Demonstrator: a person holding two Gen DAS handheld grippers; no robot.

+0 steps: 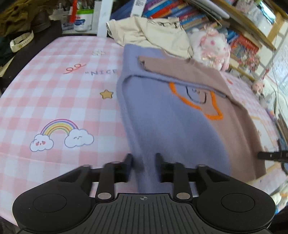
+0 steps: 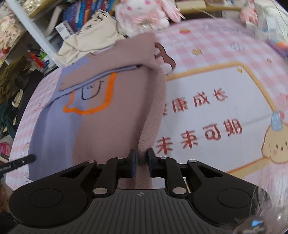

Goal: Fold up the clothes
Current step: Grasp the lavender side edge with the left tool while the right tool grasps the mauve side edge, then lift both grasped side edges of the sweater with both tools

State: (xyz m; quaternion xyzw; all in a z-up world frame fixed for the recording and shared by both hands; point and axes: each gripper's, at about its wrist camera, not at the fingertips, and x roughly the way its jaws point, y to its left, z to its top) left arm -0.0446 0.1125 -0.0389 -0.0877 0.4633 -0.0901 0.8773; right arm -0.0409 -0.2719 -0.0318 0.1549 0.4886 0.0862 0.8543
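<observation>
A knitted sweater (image 1: 171, 126), half lavender and half mauve with an orange outline and a smiling face, lies on the pink checked cloth (image 1: 54, 81). Its sleeves are folded across the chest. My left gripper (image 1: 143, 158) holds the lavender side of the near hem, and the fabric rises in a ridge between its fingers. My right gripper (image 2: 142, 156) pinches the mauve side of the sweater (image 2: 100, 129), which is also tented up. Each view shows the other gripper's tip at its edge: the right one (image 1: 271, 155) and the left one (image 2: 21, 162).
A crumpled cream garment (image 1: 149, 34) and a pink-and-white plush toy (image 1: 210, 46) lie just beyond the sweater. Shelves of books (image 1: 180, 12) stand behind them. Clutter and a white tub (image 1: 83, 18) line the far left edge. A printed panel (image 2: 216, 108) covers the cloth on the right.
</observation>
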